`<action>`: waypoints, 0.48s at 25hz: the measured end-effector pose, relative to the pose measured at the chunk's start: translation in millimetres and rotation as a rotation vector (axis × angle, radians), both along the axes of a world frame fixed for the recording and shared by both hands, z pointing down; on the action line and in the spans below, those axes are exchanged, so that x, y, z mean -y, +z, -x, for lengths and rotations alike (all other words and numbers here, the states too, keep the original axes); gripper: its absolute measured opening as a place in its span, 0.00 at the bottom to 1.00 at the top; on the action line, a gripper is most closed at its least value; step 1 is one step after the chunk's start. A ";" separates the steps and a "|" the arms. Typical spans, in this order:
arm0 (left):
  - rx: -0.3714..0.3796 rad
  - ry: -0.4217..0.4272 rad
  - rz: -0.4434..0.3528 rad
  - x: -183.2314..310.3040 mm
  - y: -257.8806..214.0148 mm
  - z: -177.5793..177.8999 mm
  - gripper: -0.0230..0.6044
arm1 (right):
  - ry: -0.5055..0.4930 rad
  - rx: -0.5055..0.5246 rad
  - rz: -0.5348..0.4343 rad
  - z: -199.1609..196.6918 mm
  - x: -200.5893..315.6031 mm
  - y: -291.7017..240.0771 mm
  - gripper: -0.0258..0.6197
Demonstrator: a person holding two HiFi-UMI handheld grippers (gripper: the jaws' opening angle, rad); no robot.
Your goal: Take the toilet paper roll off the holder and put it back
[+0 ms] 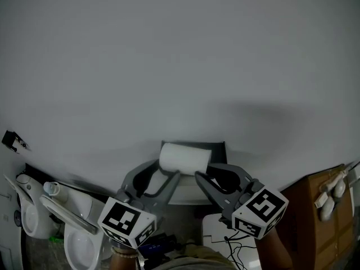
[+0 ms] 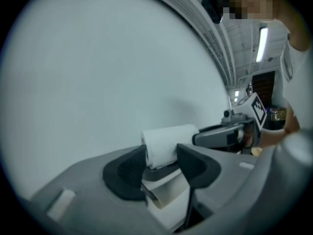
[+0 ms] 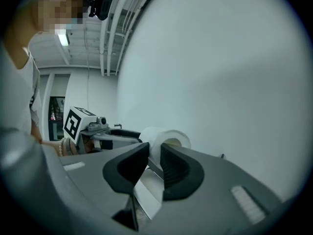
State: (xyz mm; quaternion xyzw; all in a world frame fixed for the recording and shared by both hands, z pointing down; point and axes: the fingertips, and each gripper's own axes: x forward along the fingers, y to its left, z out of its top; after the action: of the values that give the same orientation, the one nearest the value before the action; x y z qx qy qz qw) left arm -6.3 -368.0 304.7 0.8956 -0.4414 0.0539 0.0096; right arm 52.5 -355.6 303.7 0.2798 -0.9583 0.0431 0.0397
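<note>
Fixtures of white ceramic (image 1: 79, 238) crowd the lower left corner of the head view, below a small black device (image 1: 12, 141) fixed to the plain pale wall (image 1: 180, 55). Next along, the left gripper (image 2: 161, 154) reaches up to the left end of the toilet paper roll (image 1: 184, 157). Its jaws stand wide apart, straddling a grey bar (image 2: 159, 173) just under the roll. I cannot tell whether the pads bear on that bar. The holder (image 1: 218, 146) shows dark behind and to the right of the roll, against the wall. A shiny plate (image 1: 183, 193) slopes down beneath the roll, between the two grippers. The right gripper (image 3: 155, 152) meets the roll from the other side, its jaws drawn close and clenched on the rim of the roll's right end. The plate's edge runs down through their narrow gap. At the lower right lie a white box (image 1: 216, 229) with black cables (image 1: 233, 246) across it and, beyond it, a brown cardboard box (image 1: 315, 212).

The roll lies crosswise along the wall, just in front of the holder and level between the two sets of jaws. I cannot tell whether it is threaded on. It is white, thick and smoothly wound, and its hollow core (image 3: 172, 143) shows at the right end.
</note>
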 end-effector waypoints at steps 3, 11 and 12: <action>-0.004 0.009 -0.003 -0.8 -0.2 -0.4 0.34 | 0.030 -0.026 -0.012 -1.0 1.6 2.8 0.16; -0.023 0.019 -0.024 -7.3 -6.2 0.6 0.34 | 0.146 -0.041 -0.039 -13.5 8.5 5.5 0.20; -0.025 0.019 -0.025 -8.3 -6.6 0.8 0.34 | 0.158 -0.041 -0.041 -15.5 8.5 5.3 0.21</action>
State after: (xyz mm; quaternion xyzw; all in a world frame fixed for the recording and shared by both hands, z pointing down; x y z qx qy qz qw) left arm -7.1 -359.7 298.1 0.9004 -0.4334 0.0374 0.0032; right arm 68.1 -364.1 309.1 0.3560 -0.9329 0.0206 0.0502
